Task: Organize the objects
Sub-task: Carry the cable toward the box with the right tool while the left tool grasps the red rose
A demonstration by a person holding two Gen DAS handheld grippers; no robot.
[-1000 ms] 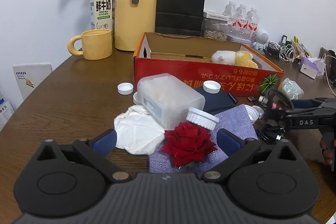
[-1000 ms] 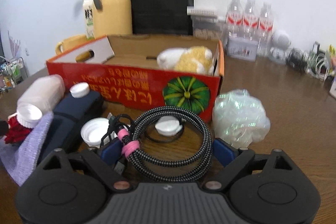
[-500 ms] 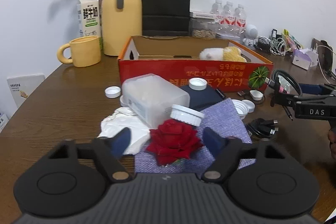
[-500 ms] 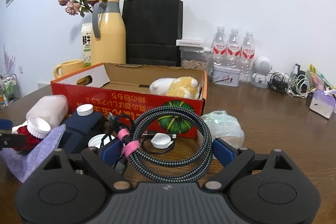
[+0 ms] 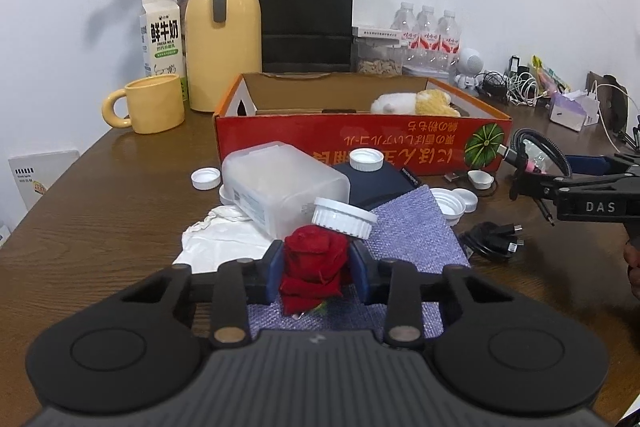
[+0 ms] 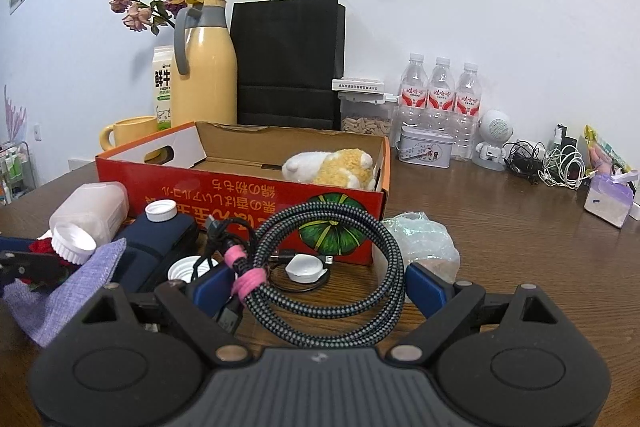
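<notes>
Both wrist cameras low over table [image 5: 100, 195], facing wall; shared: red box [image 5: 360, 143], yellow jug [image 6: 204, 67].

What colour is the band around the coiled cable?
Pink. The band wraps the braided black-and-grey coiled cable, clearest in the right wrist view.

A dark brown wooden table [image 5: 100, 195] carries everything. Far left stand a yellow ceramic mug [image 5: 152, 103] and tall yellow thermos jug [image 5: 223, 27]; centre, a red cardboard box [image 5: 360, 147]; nearer, a purple woven cloth [image 5: 416, 227], crumpled white tissue [image 5: 216, 239] and loose white plastic caps [image 5: 205, 179].
</notes>
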